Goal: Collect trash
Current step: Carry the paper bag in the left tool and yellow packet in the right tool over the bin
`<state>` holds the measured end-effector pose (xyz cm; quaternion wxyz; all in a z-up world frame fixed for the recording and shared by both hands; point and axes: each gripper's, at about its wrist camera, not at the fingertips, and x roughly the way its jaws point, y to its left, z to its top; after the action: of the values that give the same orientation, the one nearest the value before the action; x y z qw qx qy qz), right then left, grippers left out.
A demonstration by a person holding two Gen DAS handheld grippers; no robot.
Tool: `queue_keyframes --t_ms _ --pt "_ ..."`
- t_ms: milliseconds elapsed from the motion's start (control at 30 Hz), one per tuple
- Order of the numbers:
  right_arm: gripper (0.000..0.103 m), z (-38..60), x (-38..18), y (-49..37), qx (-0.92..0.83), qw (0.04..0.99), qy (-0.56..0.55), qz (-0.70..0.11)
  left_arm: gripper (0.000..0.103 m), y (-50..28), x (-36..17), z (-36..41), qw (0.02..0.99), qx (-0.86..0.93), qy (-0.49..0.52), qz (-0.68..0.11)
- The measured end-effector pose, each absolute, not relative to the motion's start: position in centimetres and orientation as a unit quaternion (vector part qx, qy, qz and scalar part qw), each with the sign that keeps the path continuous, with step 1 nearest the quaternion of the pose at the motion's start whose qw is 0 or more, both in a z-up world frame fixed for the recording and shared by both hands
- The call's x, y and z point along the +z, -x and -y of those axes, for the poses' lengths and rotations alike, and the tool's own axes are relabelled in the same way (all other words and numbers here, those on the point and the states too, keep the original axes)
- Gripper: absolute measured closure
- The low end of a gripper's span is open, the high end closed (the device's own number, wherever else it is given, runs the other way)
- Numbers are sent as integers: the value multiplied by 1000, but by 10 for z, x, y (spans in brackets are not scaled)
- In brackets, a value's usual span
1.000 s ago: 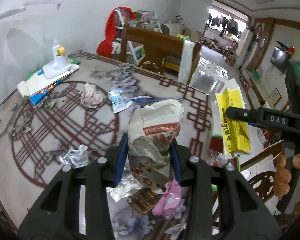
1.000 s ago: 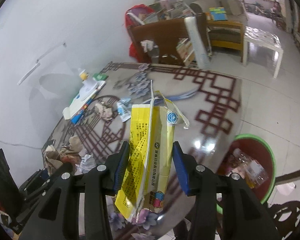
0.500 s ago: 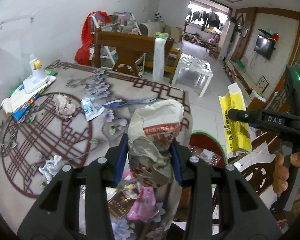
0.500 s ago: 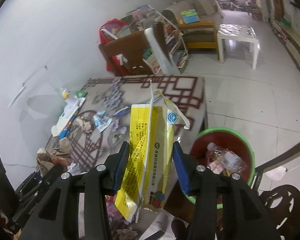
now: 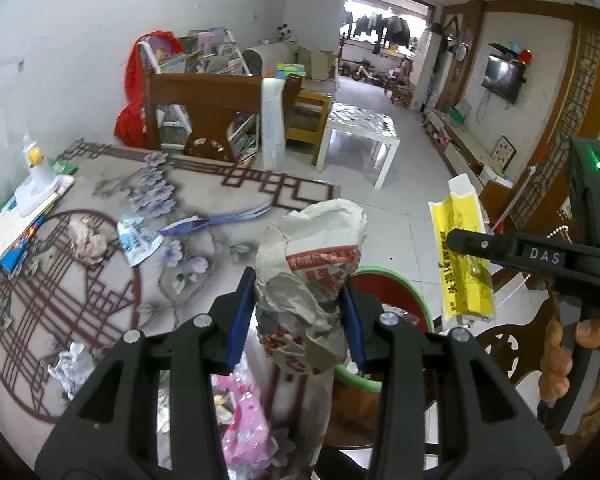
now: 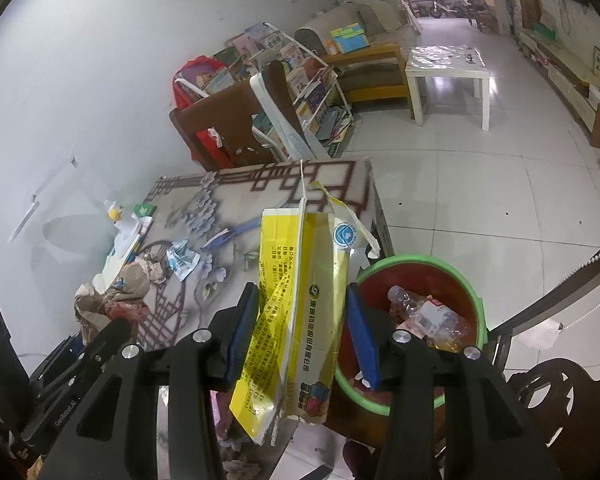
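Over the last second I have swung both grippers sideways off the tabletop (image 5: 100,184) toward its edge, and the red bin with the green rim (image 6: 474,300) has come from the margin of the right wrist view to sit just beside and below my right gripper (image 6: 304,316). Its jaws are closed about partway on the yellow carton (image 6: 300,300), a flattened, torn box that hangs upright between the blue pads, and that grip looks unchanged. My left gripper (image 5: 298,312) has its jaws nearly as narrow as they go, clamped on the crumpled paper bag (image 5: 312,272) with red print, which stands up between the pads; in the left wrist view the bin's rim now shows behind and below that bag, where 1 second ago I saw only tabletop. So both pieces are in hand and close to the bin, which already holds a clear plastic bottle (image 6: 424,312). I judge that neither piece is squarely over the opening yet: the carton seems to be over the near rim, the bag nearer the tabletop edge. Left on the tabletop are a crumpled paper ball (image 5: 86,236), a blue-and-white wrapper (image 5: 138,238), a white wad (image 5: 72,364) and a pink wrapper (image 5: 244,420).
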<state>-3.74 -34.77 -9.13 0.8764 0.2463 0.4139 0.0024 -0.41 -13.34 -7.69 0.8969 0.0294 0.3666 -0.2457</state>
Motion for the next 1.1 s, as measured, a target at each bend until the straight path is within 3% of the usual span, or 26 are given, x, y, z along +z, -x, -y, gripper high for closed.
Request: queue_keyframes --t_ms 1100 --pt "59 419 -115 39 -75 852 -299 -424 65 -32 -93 223 864 -313 -54 -391"
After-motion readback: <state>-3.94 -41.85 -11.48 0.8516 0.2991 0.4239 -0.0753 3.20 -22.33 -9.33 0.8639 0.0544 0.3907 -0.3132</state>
